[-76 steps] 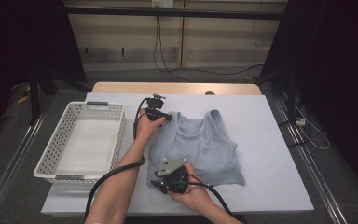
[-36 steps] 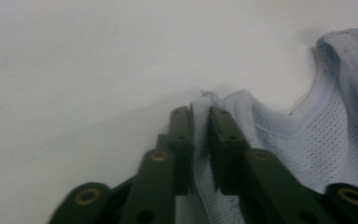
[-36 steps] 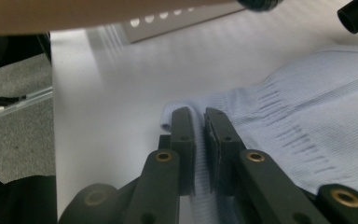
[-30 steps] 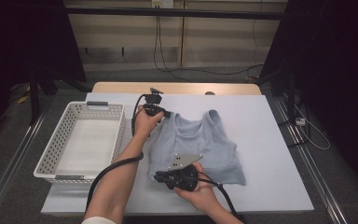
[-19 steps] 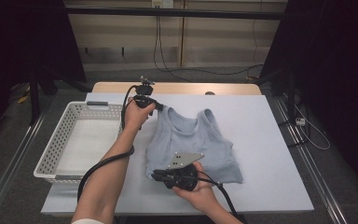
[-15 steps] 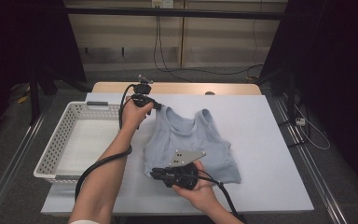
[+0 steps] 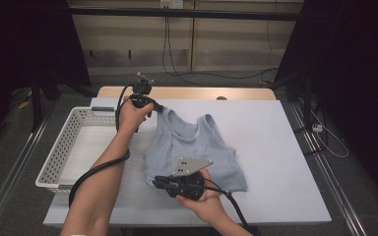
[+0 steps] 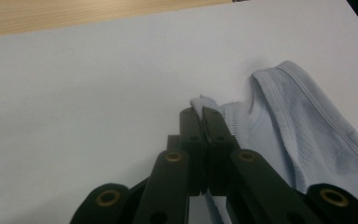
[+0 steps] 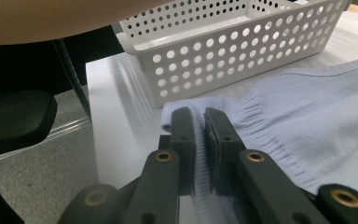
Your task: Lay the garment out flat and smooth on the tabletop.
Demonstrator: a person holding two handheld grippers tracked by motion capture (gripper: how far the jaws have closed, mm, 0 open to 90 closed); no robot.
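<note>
A pale blue sleeveless top (image 7: 197, 150) lies on the white table, partly lifted at its left side. My left gripper (image 7: 153, 106) is shut on the top's left shoulder strap (image 8: 200, 103) and holds it above the table, near the basket's far corner. My right gripper (image 7: 155, 181) is shut on the ribbed hem corner (image 9: 196, 122) of the top at its near left. In the right gripper view the hem fabric (image 9: 279, 126) runs between the jaws. The rest of the top (image 8: 303, 135) hangs and drapes to the right in the left gripper view.
A white perforated basket (image 7: 59, 157) stands empty at the table's left side; it appears close by in the right gripper view (image 9: 242, 56). The white table (image 7: 275, 147) stretches bare to the right. A wooden strip (image 7: 187, 92) runs along the table's far edge.
My left gripper has risen and moved left toward the basket, pulling the strap with it. The top's left side has been drawn up and leftward. My right gripper lifted the hem slightly.
</note>
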